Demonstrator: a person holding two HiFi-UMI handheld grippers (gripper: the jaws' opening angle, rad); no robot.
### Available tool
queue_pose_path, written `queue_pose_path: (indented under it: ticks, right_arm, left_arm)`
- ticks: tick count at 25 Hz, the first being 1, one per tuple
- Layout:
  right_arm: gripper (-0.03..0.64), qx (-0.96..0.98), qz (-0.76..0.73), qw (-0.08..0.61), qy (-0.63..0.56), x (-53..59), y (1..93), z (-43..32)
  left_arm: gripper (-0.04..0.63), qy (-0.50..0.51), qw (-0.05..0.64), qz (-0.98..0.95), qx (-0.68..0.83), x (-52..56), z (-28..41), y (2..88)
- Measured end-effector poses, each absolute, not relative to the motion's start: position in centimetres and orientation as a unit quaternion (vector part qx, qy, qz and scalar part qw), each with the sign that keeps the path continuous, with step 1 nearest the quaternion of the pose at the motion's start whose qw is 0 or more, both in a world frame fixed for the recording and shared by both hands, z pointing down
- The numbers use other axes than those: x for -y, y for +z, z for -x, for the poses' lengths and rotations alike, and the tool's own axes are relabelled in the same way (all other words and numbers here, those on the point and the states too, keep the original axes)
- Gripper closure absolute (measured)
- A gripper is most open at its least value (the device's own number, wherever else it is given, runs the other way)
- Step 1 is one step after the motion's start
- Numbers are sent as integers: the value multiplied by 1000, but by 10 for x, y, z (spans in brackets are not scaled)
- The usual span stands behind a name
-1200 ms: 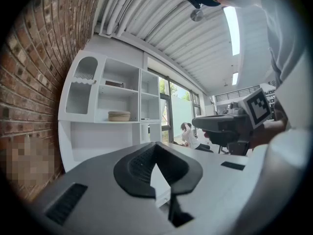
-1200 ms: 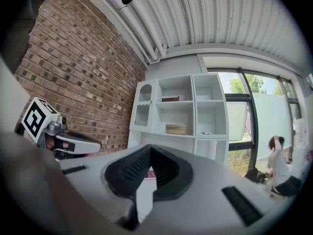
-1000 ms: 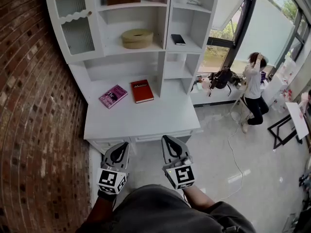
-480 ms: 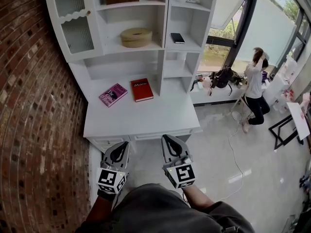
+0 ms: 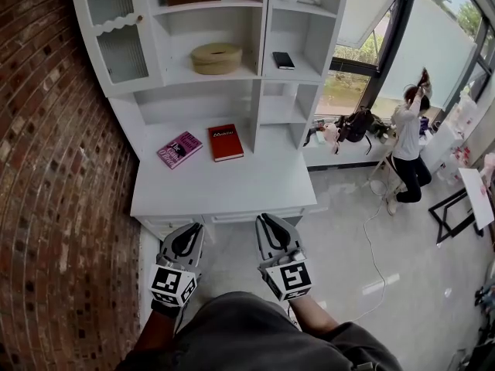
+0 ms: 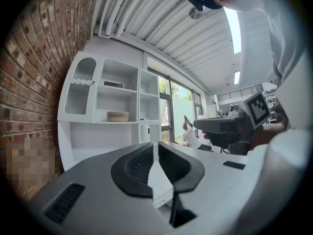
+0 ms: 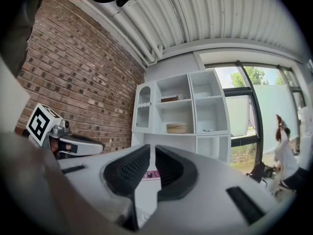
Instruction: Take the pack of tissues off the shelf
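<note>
As the fingers stand: left gripper (image 5: 186, 239) and right gripper (image 5: 272, 233) both clenched on nothing, level at 6 o'clock, short of the bench (image 5: 232, 185).
Pack of tissues: probably the small white pack (image 5: 304, 0) in the shelf's (image 5: 259, 91) upper right compartment, 12 o'clock, well apart from both; too small to be sure.
Risk: clenched fingers would shove it deeper. A high reach could clip the black item (image 5: 284, 60) below. The round tan box (image 5: 217, 59) could be mistaken for it.
Bench: white; pink book (image 5: 179, 150) and red book (image 5: 226, 143) at 11 o'clock.
Room: brick wall (image 5: 54, 168) at 9 o'clock; person (image 5: 407, 141) at 2 o'clock; cable (image 5: 371, 238) on the floor.
</note>
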State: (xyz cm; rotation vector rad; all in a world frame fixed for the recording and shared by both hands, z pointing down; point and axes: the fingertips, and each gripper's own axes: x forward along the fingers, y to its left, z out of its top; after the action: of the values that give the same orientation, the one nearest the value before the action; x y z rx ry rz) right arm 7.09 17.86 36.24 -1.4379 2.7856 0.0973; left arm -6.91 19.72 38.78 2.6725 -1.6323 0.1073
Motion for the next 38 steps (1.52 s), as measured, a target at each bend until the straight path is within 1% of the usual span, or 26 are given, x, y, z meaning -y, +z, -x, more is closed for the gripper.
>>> queue_pose_path:
  ticks: [1,2,3,4,5,6,7,8,11,13,15,26,32,38]
  right_arm:
    - [588,-891,453,3,31,-178,362,-71]
    - [559,-894,446,1,31,-177,362,-71]
    - [492,-897,440,-1,31,-176,362,-70]
    - [407,-900,434,-3,31,-175,362,-69]
    - [290,-902,430,-4,32,-174,362,-69]
    - [216,-904,426,-5,35,-173,362,-69]
    - [163,-905,423,-5,37,-173,362,-69]
    - [119,-907,419,-5,41,-173,361,-69]
    - [51,-912,407,-4,48,-174,360,-69]
    - [35,-914,403,-2,50,-174,359,-70]
    - [35,-916,398,-5,53,-173,359,-73]
    - [37,-927,370,-11,62,-167,363,-87]
    - [37,-929,367,2,56,-159,363,-83]
    - [37,-927,371,-1,58,-135,370,-72]
  left_arm:
    - [542,34,5,-856,516,-197,66,388]
    - [496,35,6,-860,510,-197,63,388]
    - [450,37,6,-863,504,-198,59,388]
    - [415,40,4,-865,500,-198,56,388]
    - [363,43,1,-866,498,-197,53,388]
    - [300,45,-1,-867,495,-197,50,388]
    - [272,46,-3,-869,493,-196,48,388]
    - [235,45,-4,-870,491,-195,45,387]
    - [164,40,-3,-875,483,-194,39,386]
    - [144,41,0,-878,478,-192,37,386]
    - [140,44,0,-878,476,-190,34,386]
    - [140,46,-3,-861,506,-184,24,384]
    - [140,52,1,-856,514,-180,30,389]
    - [141,48,-8,-859,510,-154,43,391]
